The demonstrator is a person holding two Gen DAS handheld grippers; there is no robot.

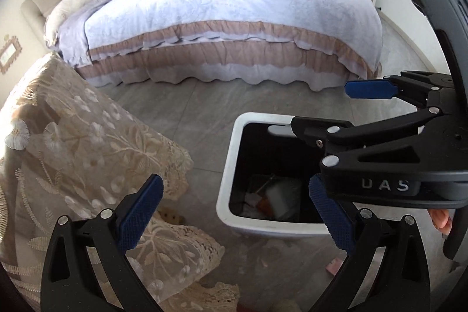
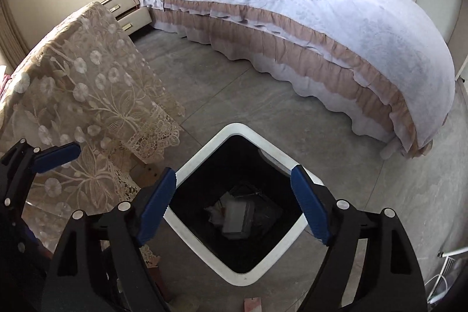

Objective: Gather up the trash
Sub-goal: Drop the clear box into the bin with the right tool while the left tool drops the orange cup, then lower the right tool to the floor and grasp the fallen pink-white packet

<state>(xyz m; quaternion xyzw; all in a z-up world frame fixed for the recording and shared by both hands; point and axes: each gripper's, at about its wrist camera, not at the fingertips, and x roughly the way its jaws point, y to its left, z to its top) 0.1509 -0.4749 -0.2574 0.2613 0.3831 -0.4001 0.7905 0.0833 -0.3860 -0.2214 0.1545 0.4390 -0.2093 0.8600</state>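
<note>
A white square trash bin (image 1: 226,174) with a black inside stands on the grey floor; it also shows in the right wrist view (image 2: 201,250). Paper and packaging trash (image 1: 275,199) lies at its bottom, also seen from above in the right wrist view (image 2: 237,217). My left gripper (image 1: 237,220) is open and empty, just left of and above the bin. My right gripper (image 2: 237,205) is open and empty, straight above the bin's mouth; it shows in the left wrist view (image 1: 348,104) over the bin's far right corner. A small pink scrap (image 2: 253,304) lies on the floor near the bin.
A table under a beige lace cloth (image 1: 73,142) stands left of the bin, also in the right wrist view (image 2: 84,89). A bed with a lilac cover (image 1: 228,19) fills the back. A nightstand (image 2: 128,10) sits beside it. White wire object (image 2: 444,279) at the right.
</note>
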